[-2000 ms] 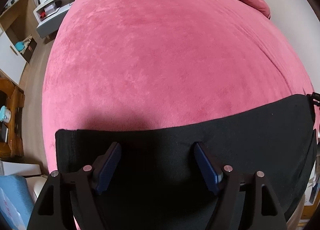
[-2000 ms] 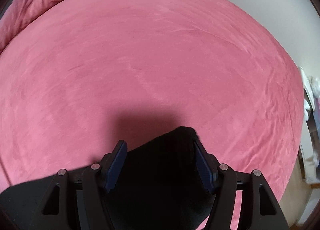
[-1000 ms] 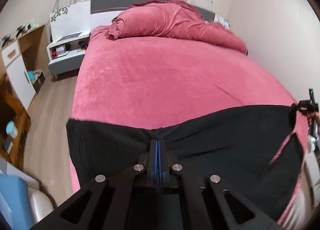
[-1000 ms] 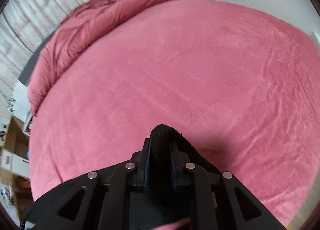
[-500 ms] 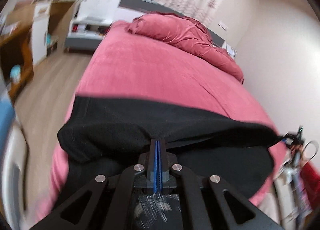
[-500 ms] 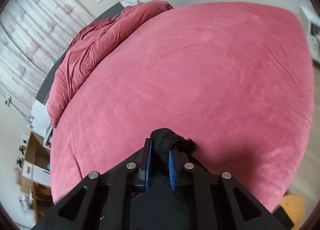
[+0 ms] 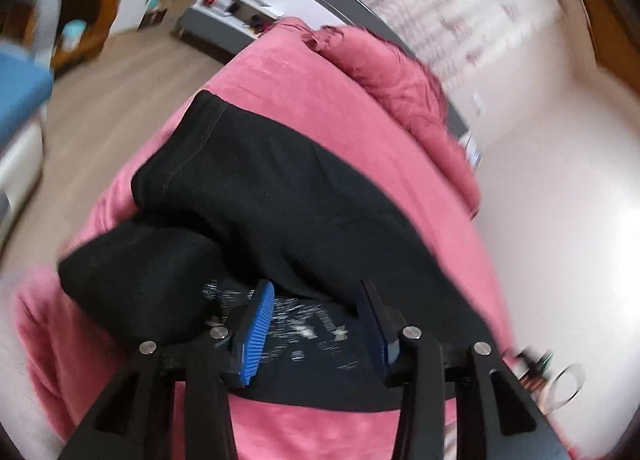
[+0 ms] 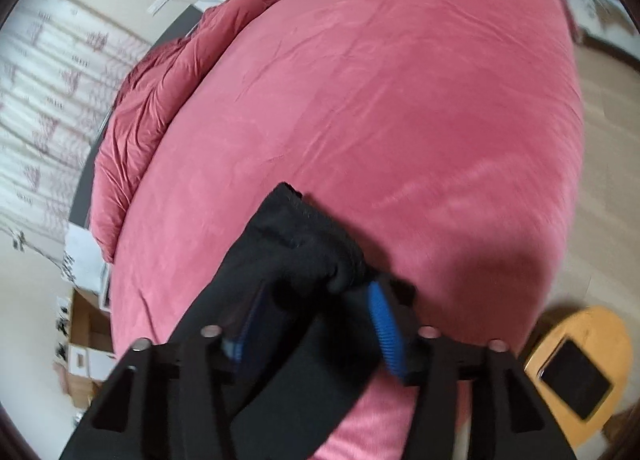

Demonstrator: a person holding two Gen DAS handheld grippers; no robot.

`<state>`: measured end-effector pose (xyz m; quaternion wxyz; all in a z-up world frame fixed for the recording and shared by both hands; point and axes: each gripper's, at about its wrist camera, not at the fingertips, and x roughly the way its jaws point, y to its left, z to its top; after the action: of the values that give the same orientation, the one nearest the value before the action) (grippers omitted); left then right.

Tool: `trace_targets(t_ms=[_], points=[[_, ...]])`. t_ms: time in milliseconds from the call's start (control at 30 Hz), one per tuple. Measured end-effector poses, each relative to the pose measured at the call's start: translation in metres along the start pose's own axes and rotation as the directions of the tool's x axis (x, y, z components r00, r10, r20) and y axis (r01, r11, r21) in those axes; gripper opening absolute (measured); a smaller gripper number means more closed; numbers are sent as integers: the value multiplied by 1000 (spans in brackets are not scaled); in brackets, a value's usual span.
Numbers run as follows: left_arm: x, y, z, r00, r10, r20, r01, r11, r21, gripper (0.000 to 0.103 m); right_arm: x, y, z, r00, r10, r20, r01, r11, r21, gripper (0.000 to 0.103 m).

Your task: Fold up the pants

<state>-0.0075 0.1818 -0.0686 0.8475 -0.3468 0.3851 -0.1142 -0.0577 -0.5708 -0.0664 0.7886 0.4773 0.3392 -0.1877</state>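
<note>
Lying across the near end of the pink bed (image 7: 400,127), the black pants (image 7: 288,195) stretch from the left edge of the bed toward the right, so the long axis runs left to right, across both claws. In the left wrist view the cloth makes a doubled layer: an upper sheet with a stitched hem at the far left, and a rounded bulge of cloth below it, just beside the left claw (image 7: 316,324). This claw has its jaws well apart, with the blue pads on both sides of the near edge of the pants; it seems to hold nothing, though the blur makes contact hard to judge. The right claw (image 8: 312,320) is also open, about as wide, and a bunched end of the pants (image 8: 304,244) lies between and over its fingers, seemingly draped and not pinched. Each claw sits right at the cloth, so neither is clearly nearer; the next grasp probably needs the near edge again.
</note>
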Motion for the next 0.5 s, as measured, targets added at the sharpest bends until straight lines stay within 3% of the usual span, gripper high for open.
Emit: trace_targets(t_ms=[100,133,200,300,367,500], points=[[5,4,11,1000,8,22,-5,992,-123,64,-20,-4,-10,999,38,31,-39,999,34,59],[10,6,16,1000,14,22,-10,986,-166,66,-23,-2,-13,998,50,35,-51,998,40,59],[21,13,23,999,34,9,-30,968,-248,67,-31,3,-18,997,65,34,-67,997,45,62],[54,37,31,990,86,-114,-125,907,-403,67,-26,11,-21,995,102,-6,-101,993,56,68],[70,49,31,988,48,-146,-112,877,-467,66,-16,15,-22,994,103,-42,-101,993,61,68],[79,54,29,994,8,-111,-67,841,-537,64,12,24,-26,992,89,-92,-81,993,80,67]])
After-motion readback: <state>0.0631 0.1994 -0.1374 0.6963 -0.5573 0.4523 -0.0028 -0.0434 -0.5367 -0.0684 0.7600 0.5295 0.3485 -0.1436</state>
